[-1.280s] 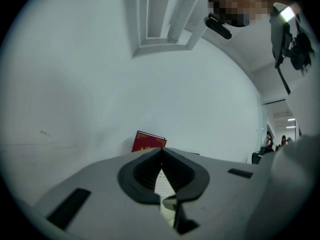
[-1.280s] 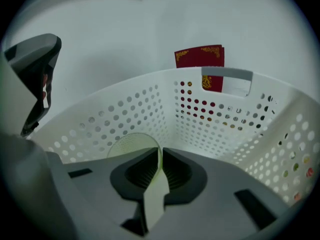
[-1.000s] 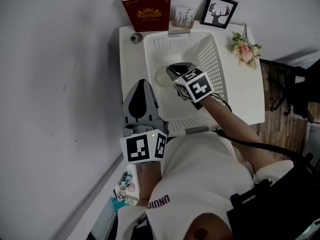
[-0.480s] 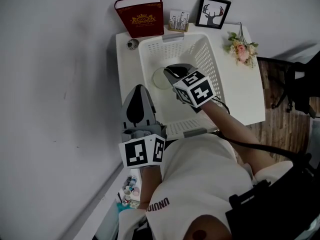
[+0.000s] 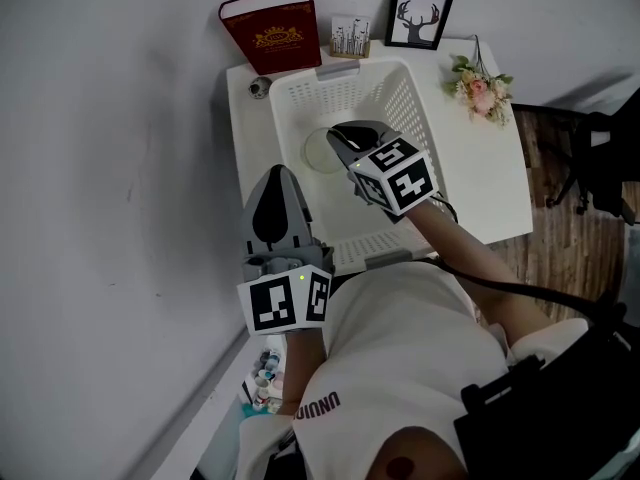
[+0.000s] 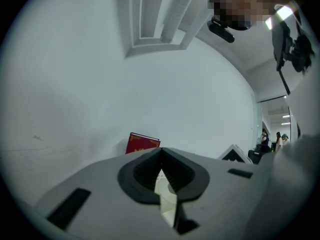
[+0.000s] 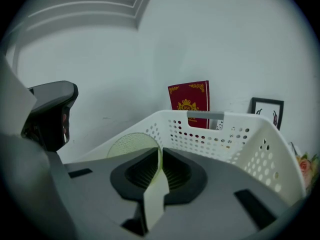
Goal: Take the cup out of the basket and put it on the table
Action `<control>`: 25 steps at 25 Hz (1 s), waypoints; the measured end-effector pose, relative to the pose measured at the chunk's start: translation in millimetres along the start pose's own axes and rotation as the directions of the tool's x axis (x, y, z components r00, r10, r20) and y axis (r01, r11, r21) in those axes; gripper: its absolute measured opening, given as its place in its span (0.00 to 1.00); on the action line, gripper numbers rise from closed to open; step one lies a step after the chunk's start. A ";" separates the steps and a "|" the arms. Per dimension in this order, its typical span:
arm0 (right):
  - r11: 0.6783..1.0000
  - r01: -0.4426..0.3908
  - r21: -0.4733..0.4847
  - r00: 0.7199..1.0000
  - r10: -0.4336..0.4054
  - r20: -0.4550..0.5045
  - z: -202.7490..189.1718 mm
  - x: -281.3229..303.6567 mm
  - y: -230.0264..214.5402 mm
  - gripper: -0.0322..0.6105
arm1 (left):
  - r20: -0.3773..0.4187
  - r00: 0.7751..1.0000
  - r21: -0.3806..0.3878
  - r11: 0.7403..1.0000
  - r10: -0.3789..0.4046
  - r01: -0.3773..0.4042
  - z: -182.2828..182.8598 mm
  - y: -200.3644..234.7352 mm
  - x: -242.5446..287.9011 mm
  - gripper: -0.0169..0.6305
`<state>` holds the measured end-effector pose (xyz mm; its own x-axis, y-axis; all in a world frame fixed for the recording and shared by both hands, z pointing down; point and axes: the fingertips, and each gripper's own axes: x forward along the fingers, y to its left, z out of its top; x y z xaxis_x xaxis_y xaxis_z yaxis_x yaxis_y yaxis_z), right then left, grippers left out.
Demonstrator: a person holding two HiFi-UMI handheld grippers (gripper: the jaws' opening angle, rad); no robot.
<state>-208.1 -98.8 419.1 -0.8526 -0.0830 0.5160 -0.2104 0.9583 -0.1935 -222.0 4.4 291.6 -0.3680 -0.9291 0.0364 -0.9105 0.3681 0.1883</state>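
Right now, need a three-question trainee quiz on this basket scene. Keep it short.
1. True or false: the right gripper is shut on the cup's rim.
2. Relative to the basket, the red book stands: A inside it, B behind it, C in front of it.
3. Which gripper holds nothing?

Key: 1 true. 2 B. 3 the left gripper.

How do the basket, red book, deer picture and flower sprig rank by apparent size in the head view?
1. basket
2. red book
3. deer picture and flower sprig: look about alike, so not ranked.
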 end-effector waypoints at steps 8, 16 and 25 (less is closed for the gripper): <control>0.999 0.012 0.037 0.999 -0.014 0.044 7.4 -14.3 -3.3 0.12 | 0.001 1.000 0.006 1.000 -0.021 0.021 2.6 -7.4 2.1 0.05; 0.998 0.027 0.061 0.996 -0.032 0.085 12.7 -28.9 -7.2 0.11 | -0.002 0.999 0.013 0.999 -0.046 0.046 2.8 -16.8 2.4 0.05; 0.996 0.071 0.061 0.990 -0.078 0.116 16.0 -46.6 -15.2 0.11 | -0.006 0.997 0.017 0.997 -0.077 0.078 3.2 -27.2 6.9 0.05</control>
<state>-172.9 -113.9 384.6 -0.8834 -0.1888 0.4288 -0.2994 0.9315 -0.2066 -200.3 -11.9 283.6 -0.2952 -0.9550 0.0277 -0.9394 0.2955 0.1739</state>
